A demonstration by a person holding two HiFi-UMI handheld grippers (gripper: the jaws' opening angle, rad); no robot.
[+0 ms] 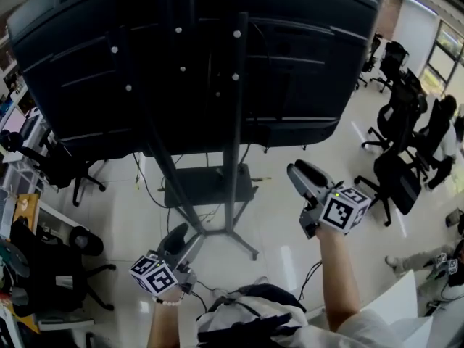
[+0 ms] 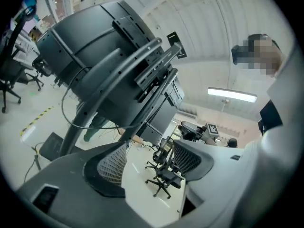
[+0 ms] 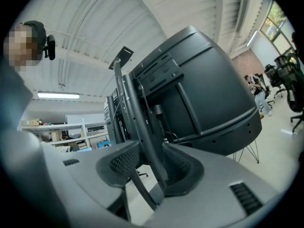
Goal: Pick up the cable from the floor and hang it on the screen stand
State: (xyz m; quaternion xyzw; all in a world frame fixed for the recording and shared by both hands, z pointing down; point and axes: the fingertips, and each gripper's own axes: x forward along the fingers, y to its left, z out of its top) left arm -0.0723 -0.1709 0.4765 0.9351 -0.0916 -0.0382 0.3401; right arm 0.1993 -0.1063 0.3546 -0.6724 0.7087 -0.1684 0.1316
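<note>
The big black screen [image 1: 196, 56] shows its back, mounted on the stand's uprights [image 1: 238, 122]. In the left gripper view a thin black cable [image 2: 63, 109] hangs in a loop off the stand's upright [image 2: 102, 87]. Thin cables [image 1: 142, 176] also dangle under the screen. My left gripper [image 1: 181, 239] sits low beside the stand's foot, jaws wide open with nothing between them [image 2: 145, 163]. My right gripper [image 1: 303, 171] is raised to the right of the stand, open. A dark upright [image 3: 135, 113] shows in the gap between its jaws [image 3: 149, 158]; I cannot tell whether it touches them.
A black shelf [image 1: 210, 185] sits at the stand's base, with legs spreading over the pale floor. Office chairs [image 1: 402, 143] crowd the right side, and more chairs and desks [image 1: 61, 169] line the left. Loose cable [image 1: 312, 270] lies on the floor by my right arm.
</note>
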